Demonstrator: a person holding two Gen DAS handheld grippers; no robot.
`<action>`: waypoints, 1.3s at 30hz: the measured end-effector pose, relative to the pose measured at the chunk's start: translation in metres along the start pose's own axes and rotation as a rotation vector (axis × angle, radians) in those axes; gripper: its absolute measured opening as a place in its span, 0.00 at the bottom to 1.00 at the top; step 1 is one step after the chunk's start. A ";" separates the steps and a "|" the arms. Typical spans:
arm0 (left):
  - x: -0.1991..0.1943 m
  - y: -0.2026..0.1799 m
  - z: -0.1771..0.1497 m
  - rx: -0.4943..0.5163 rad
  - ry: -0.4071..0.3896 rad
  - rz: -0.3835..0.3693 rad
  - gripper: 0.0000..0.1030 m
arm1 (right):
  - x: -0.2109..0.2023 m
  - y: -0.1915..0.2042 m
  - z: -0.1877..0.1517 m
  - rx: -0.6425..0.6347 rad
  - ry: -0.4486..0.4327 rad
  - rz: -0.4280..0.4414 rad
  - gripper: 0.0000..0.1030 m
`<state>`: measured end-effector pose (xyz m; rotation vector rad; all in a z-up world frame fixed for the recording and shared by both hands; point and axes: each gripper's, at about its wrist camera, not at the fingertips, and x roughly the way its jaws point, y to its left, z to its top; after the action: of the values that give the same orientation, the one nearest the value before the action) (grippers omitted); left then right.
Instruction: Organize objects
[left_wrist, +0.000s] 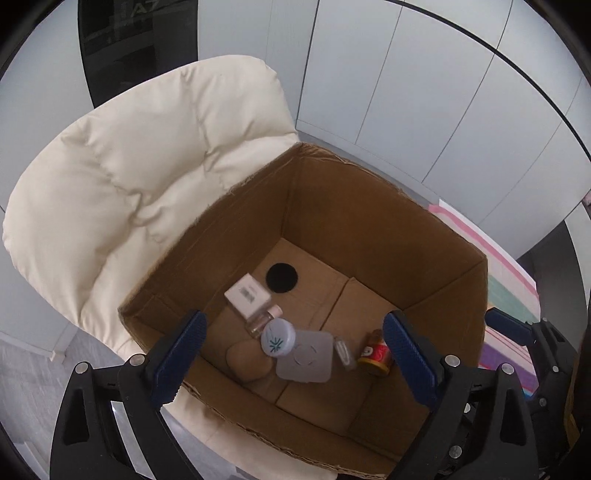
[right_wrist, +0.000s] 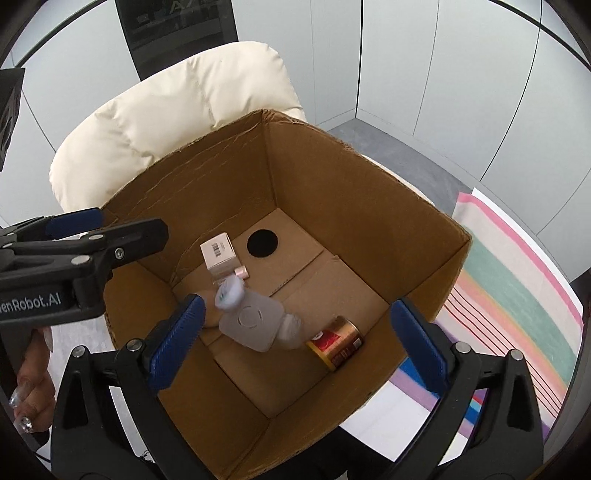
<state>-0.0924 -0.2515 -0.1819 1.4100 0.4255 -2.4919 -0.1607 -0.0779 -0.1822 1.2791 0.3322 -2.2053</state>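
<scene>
My left gripper (left_wrist: 291, 354) and my right gripper (right_wrist: 295, 343) both hang released, jaws wide, over the open cardboard box (right_wrist: 354, 192) with nothing between them. On its floor lie a round blue-lidded jar (left_wrist: 277, 338), a flat grey square case (left_wrist: 306, 360), a gold can (right_wrist: 335, 342) on its side and a white carton (left_wrist: 246, 293). The box sits against a cream cushion (left_wrist: 129, 177).
</scene>
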 end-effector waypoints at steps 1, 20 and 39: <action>0.001 -0.002 -0.001 0.008 0.006 0.003 0.94 | -0.001 0.000 -0.001 -0.002 0.002 -0.002 0.99; -0.089 -0.105 0.004 0.387 0.024 0.072 1.00 | -0.128 -0.083 -0.056 0.479 0.058 -0.256 0.99; -0.226 -0.163 -0.032 0.456 0.082 0.049 1.00 | -0.291 -0.067 -0.090 0.623 0.024 -0.371 0.99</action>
<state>-0.0110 -0.0725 0.0182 1.6580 -0.1797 -2.6020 -0.0224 0.1192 0.0163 1.6667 -0.1445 -2.7370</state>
